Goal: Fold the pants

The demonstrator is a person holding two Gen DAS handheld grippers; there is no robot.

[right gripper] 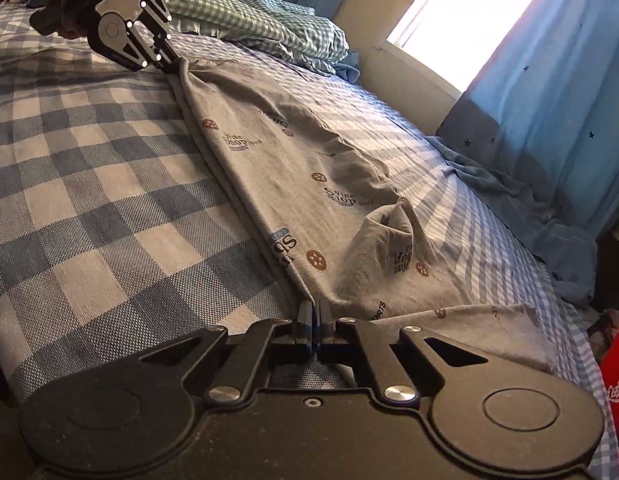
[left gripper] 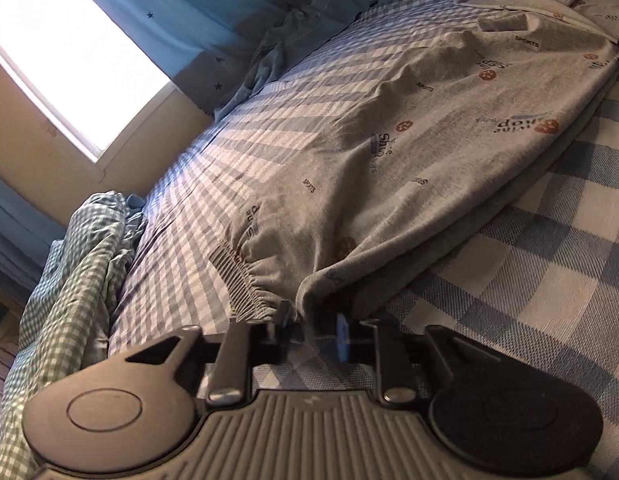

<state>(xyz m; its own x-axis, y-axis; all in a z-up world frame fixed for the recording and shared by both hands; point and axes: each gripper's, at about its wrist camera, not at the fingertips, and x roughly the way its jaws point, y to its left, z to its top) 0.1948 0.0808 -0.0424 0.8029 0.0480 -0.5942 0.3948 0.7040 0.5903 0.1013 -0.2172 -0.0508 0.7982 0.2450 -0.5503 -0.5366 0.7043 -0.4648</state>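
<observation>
Grey printed pants (left gripper: 389, 140) lie stretched along the checked bed, folded lengthwise with a taut straight edge. My left gripper (left gripper: 315, 322) is shut on the pants at the elastic waistband end (left gripper: 245, 280). My right gripper (right gripper: 314, 320) is shut on the pants (right gripper: 293, 168) at the opposite end of the same folded edge. In the right wrist view the left gripper (right gripper: 171, 65) shows at the far end, pinching bunched fabric. One loose leg part (right gripper: 393, 236) is crumpled up on top near my right gripper.
The bed carries a blue-and-white checked sheet (left gripper: 529, 264). A green gingham quilt (left gripper: 73, 264) is heaped at one end. Blue cloth (right gripper: 541, 220) lies along the far bed edge under a bright window (left gripper: 69, 48) with blue star curtains (right gripper: 549, 80). A red object (right gripper: 617, 380) stands at right.
</observation>
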